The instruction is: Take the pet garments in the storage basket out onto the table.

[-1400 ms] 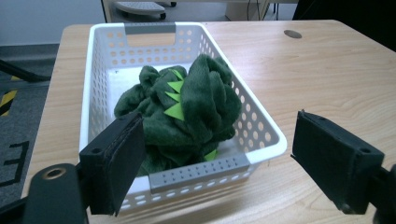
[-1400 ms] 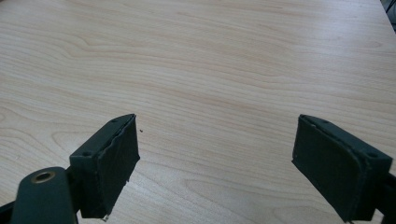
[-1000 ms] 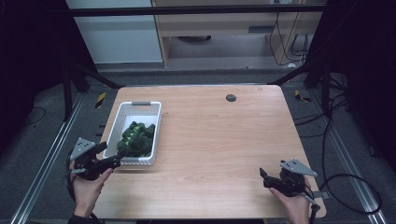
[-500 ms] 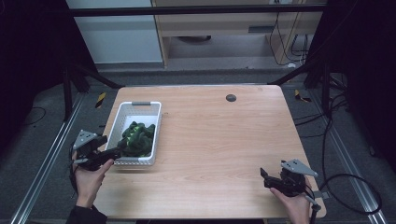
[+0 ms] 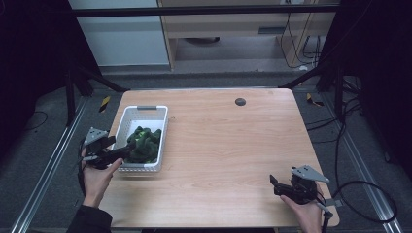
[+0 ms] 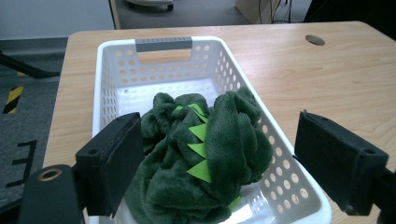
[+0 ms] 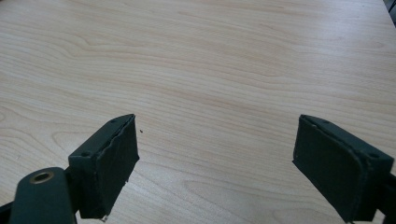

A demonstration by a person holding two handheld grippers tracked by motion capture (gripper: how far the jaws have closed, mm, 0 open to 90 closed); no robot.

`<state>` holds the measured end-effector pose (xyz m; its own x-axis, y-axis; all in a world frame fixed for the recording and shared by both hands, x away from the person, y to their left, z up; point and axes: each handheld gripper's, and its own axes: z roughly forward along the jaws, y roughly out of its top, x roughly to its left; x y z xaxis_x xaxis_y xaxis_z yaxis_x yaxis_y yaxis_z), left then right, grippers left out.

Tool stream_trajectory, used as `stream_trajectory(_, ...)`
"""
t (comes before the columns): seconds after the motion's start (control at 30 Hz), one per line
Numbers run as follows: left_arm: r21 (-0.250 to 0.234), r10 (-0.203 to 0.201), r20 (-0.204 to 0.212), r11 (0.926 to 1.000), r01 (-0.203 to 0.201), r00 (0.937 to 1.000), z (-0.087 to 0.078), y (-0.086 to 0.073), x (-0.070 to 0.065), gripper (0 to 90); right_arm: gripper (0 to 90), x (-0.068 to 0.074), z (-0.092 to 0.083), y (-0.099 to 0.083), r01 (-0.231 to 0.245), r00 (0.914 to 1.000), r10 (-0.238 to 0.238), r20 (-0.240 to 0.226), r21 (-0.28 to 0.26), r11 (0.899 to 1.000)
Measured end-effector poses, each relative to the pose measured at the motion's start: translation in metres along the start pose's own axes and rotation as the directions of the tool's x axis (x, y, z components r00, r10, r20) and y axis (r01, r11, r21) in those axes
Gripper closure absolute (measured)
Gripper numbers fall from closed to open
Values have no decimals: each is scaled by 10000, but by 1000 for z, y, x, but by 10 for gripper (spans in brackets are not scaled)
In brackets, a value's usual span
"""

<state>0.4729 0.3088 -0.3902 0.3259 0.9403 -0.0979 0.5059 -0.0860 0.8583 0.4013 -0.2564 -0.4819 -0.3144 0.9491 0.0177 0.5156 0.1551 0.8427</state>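
A dark green plush toy (image 5: 144,142) (image 6: 205,158) with light green felt spikes lies crumpled in the near half of a white perforated basket (image 5: 146,114) (image 6: 112,84) at the table's left. My left gripper (image 5: 127,147) (image 6: 219,172) is open at the basket's near end, its jaws standing wide on either side of the plush and above it. At the front right of the table my right gripper (image 5: 274,185) (image 7: 215,163) is held open, low over bare wood, with nothing between its jaws.
The wooden table (image 5: 228,145) has a small dark round grommet (image 5: 240,102) (image 6: 315,40) near its far edge. The basket has a grey handle (image 6: 163,44) at its far end. Dark frame bars and floor rails surround the table.
My left gripper has moved up and forward from the table's left front edge to the basket's near end, over the plush. The right gripper has stayed put.
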Motion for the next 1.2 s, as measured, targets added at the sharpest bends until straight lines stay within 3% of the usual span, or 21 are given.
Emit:
stream_trajectory(0.67,838,427,-94,9956,-417,9990,26,11,-9,145,133,-1,2,0,24,10000,-24,-43,100,9999)
stream_trajectory(0.97,1400,466,-120,9892,-444,9988,37,12,-8,148,129,0,3,1,58,9999,-57,-85,99,9999)
stream_trajectory(1.2,1921,571,-122,9799,-537,9983,48,12,-9,147,125,0,4,1,64,9999,-62,-120,153,9999)
